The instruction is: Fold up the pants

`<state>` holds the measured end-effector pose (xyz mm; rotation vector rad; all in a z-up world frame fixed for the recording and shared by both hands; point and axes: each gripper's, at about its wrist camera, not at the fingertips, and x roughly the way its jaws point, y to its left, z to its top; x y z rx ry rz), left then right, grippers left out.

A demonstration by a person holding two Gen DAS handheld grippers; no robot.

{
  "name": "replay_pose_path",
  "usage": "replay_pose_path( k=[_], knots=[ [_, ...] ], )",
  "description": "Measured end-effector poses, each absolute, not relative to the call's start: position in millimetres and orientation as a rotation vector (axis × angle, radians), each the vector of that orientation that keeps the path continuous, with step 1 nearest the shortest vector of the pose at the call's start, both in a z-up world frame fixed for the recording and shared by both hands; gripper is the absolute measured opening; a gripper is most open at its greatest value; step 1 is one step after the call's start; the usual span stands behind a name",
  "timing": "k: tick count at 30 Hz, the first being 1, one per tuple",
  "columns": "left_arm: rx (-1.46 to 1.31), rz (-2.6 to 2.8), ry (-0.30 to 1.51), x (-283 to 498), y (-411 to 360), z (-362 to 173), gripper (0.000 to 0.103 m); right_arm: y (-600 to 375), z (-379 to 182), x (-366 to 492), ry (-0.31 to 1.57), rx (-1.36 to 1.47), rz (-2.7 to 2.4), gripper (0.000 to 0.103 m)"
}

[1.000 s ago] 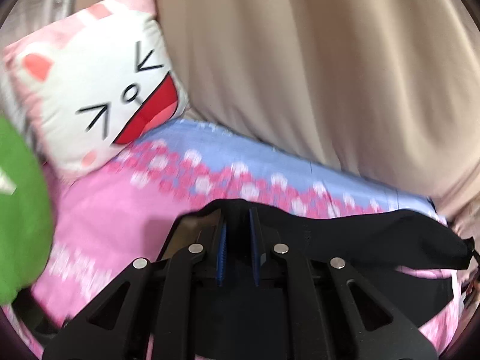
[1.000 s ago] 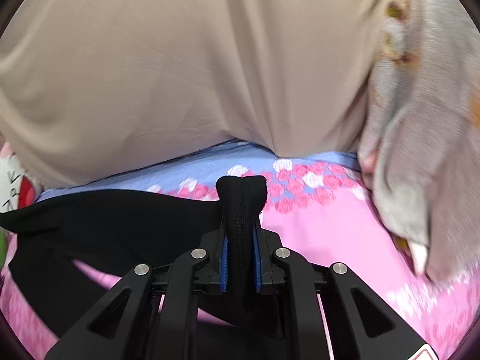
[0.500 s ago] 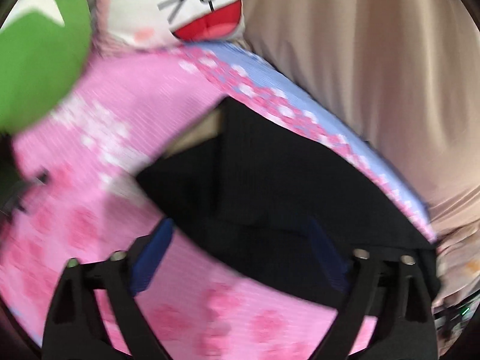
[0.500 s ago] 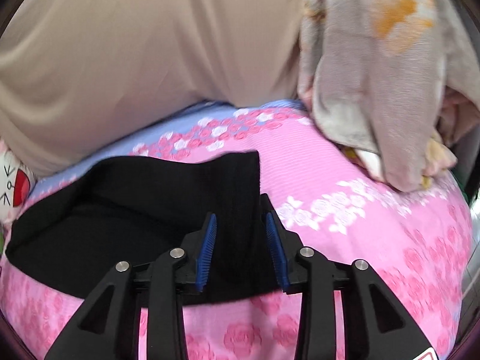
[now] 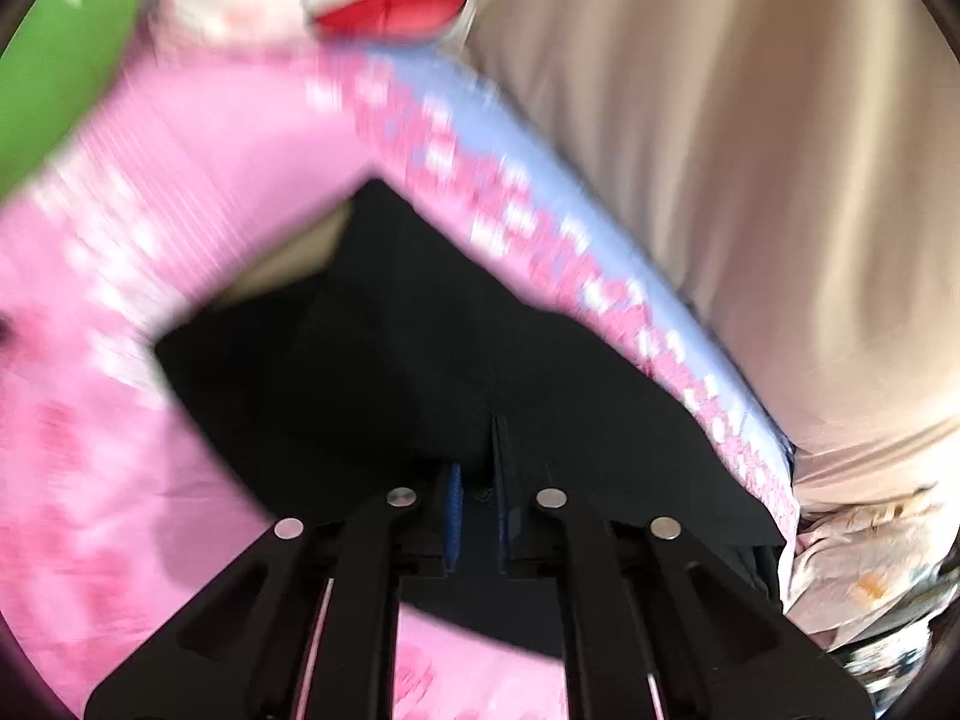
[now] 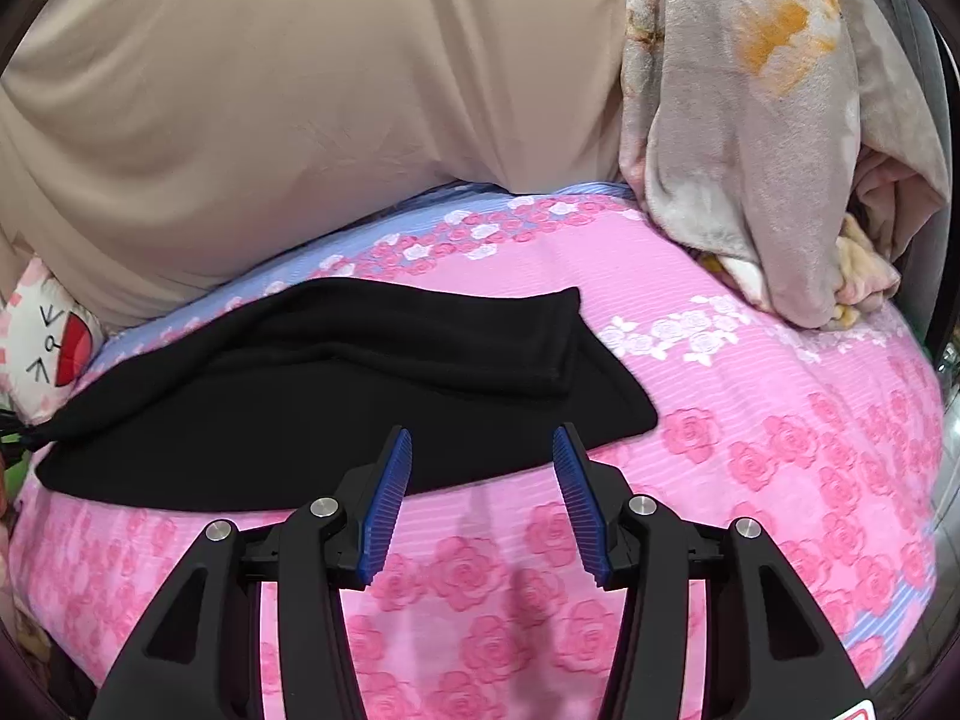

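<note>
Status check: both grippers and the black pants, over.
Left gripper shut on black fabric pants. Right gripper open, clear of them. Pants lie folded on pink floral bedsheet. Nothing in the way.

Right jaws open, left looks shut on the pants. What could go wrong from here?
1. Left gripper seems shut on the black pants; with the right gripper open, a one-sided pull may skew the fold.
2. The top layer's end stops short of the rounded end below; another fold may lock in that offset.
3. Left view is blurred, so the grip depth is uncertain.
</note>
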<state>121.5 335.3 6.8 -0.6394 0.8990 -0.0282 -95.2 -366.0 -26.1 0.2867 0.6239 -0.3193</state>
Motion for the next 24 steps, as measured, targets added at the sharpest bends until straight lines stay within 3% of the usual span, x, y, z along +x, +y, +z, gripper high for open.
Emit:
replay_pose_path(
  k=[3, 13, 20, 22, 24],
  knots=[
    [-0.572, 0.044, 0.891, 94, 349, 22, 0.007, -358, -31, -89, 0.617, 0.341, -0.244, 0.049],
    [-0.532, 0.174, 1.004, 107, 365, -40, 0.007, -307, -57, 18, 0.752, 0.498, -0.004, 0.05],
    [-0.504, 0.147, 1.012, 106, 368, -39, 0.008, -329, -79, 12, 0.746, 0.702, -0.069, 0.051],
    [-0.5, 0.153, 1.02, 109, 368, -42, 0.008, -335, -74, 21, 0.716, 0.741, -0.044, 0.062],
    [-0.5, 0.157, 1.021, 111, 368, -42, 0.008, -344, -75, 42, 0.73, 0.776, -0.058, 0.063]
  ],
)
